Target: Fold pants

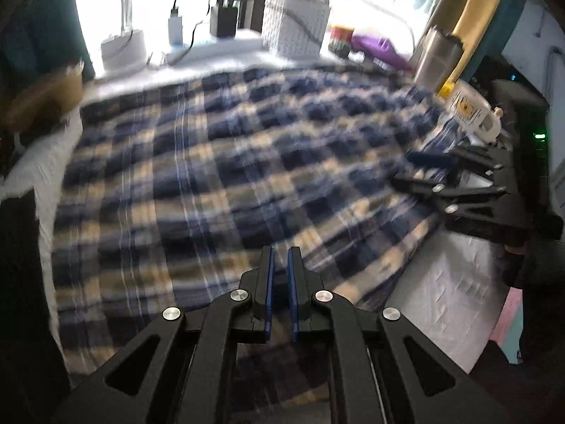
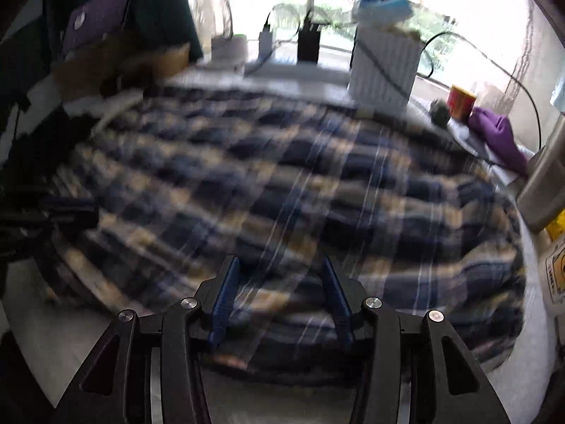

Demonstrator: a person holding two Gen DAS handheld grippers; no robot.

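Plaid pants [image 1: 219, 162] lie spread across the white bench [image 1: 445, 304], filling most of it from the window edge down to the near edge. The frames are blurred, so I can't tell waistband from hems or read the long axis with any confidence.

Left gripper [image 1: 280, 258]: jaws nearly together, with no cloth visible between the pads. It sits over the near edge of the fabric, about mid-width.

Right gripper [image 2: 280, 268]: jaws about half apart, plaid showing through the gap but the pads aren't pressing on it (nothing held, as far as I can see). In the left wrist view it also shows at the fabric's right edge [image 1: 434, 173].

Key relation: fabric lies straight ahead of and below both sets of jaws, the two grippers side by side along the near edge, left nearer the middle, right nearer the right-hand edge. My read: a fold away from the near edge needs both to pinch that edge first, and the left must open up.
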